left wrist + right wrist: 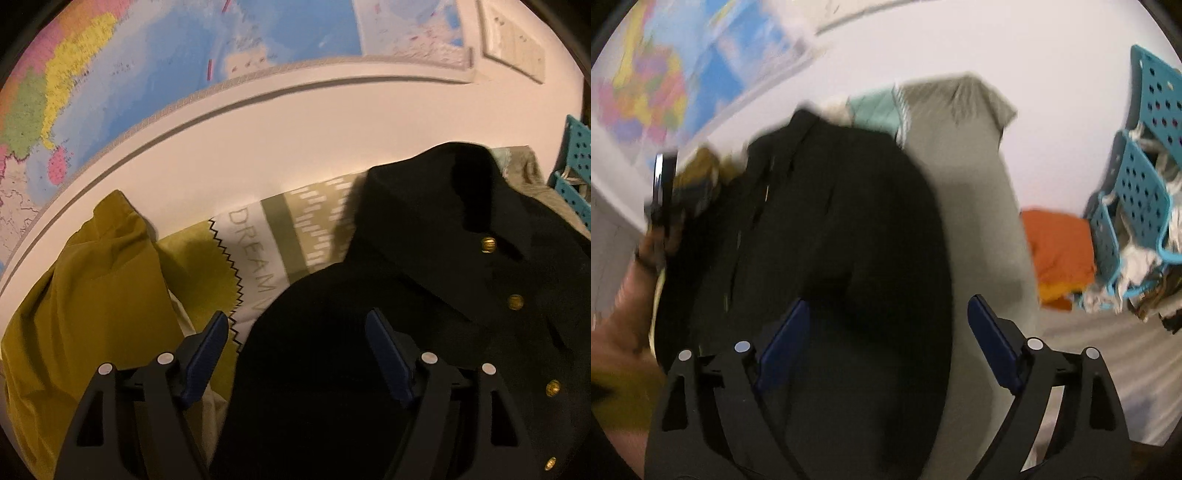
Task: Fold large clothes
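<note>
A black jacket with gold buttons (424,295) lies spread in front of me on top of other clothes. It also shows in the right wrist view (842,229), blurred. My left gripper (295,328) is open just above the jacket's left part, holding nothing. My right gripper (886,314) is open above the jacket's right part, holding nothing. Part of the person's left hand and gripper (661,192) shows at the left edge of the right wrist view.
A mustard garment (92,295) and a "DREAM" printed cloth (258,251) lie left of the jacket. A grey garment (975,177) lies under its right side. An orange cloth (1060,251) and a teal basket (1137,206) with clothes stand to the right. A map (147,66) hangs behind.
</note>
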The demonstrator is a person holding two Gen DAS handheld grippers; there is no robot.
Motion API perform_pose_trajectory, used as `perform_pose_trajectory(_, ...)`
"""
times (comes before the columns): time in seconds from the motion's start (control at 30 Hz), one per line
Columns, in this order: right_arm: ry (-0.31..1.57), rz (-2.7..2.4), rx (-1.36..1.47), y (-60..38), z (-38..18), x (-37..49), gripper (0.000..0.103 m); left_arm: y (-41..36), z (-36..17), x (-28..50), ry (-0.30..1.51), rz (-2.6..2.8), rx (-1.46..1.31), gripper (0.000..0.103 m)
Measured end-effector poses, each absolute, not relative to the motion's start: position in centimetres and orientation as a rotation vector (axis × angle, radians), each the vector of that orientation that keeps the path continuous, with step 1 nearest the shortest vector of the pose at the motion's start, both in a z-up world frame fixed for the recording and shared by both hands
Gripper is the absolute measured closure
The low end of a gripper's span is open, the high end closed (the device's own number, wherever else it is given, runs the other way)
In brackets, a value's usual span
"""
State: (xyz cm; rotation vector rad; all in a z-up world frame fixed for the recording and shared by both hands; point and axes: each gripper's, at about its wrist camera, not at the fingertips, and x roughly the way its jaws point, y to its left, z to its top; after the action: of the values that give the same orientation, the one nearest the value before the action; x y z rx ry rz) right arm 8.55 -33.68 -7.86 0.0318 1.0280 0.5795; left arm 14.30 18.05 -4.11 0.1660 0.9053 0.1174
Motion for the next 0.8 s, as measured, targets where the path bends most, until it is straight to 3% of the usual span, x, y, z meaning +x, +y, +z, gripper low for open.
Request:
perform_pose_trajectory(0.03,1.051,0.580,0.029,-33.7,-8.5,7.6,0.022,17.8,-3.9,14.0,0.900,0.105,0.159,0.027)
perform_pose_trajectory(0.07,1.072,0.598,0.044,-33.6,-8.9,6.6,0.041,17.5,-3.7,13.7,0.894,0.092,0.153,0.027)
perform_pose_trajectory(0.1,1.097,0.607,0.052,-33.7,-9.6,5.7,0.075,17.2,-3.6,13.5,0.885,0.085,0.152,0.026)
perform_pose_trajectory(0.13,1.105,0.586,0.048,-33.8,-9.9,5.4,0.091,16.8,-3.4,13.2,0.878,0.076,0.153,0.026)
perform_pose_trajectory(0.17,1.104,0.573,0.052,-34.1,-9.8,5.0,0.099,16.5,-3.1,12.9,0.875,0.067,0.155,0.026)
perform_pose_trajectory(0.37,0.835,0.363,0.089,-39.5,-1.2,4.8,0.101,14.1,-1.4,10.5,0.832,0.020,0.184,0.023)
perform_pose_trajectory(0.47,0.822,0.363,0.104,-40.3,-0.3,5.8,0.092,12.4,-1.1,9.3,0.822,-0.026,0.201,0.023)
perform_pose_trajectory(0.53,0.878,0.342,0.099,-40.1,-2.5,6.6,0.067,11.1,-1.1,8.5,0.817,-0.055,0.225,0.022)
perform_pose_trajectory(0.57,0.899,0.336,0.098,-40.0,-3.6,6.8,0.041,10.2,-1.0,8.0,0.809,-0.074,0.244,0.022)
perform_pose_trajectory(0.6,0.916,0.339,0.102,-40.0,-5.0,6.8,0.031,9.7,-1.1,7.6,0.806,-0.088,0.252,0.020)
perform_pose_trajectory(0.67,0.930,0.323,0.129,-40.6,-6.8,6.7,0.029,8.6,-1.3,7.0,0.809,-0.108,0.267,0.020)
perform_pose_trajectory(0.73,0.949,0.337,0.181,-41.5,-8.4,5.5,0.018,8.0,-1.6,6.7,0.816,-0.124,0.265,0.020)
perform_pose_trajectory(0.8,0.946,0.355,0.231,-42.5,-9.6,4.1,0.015,7.6,-1.6,6.3,0.817,-0.142,0.261,0.019)
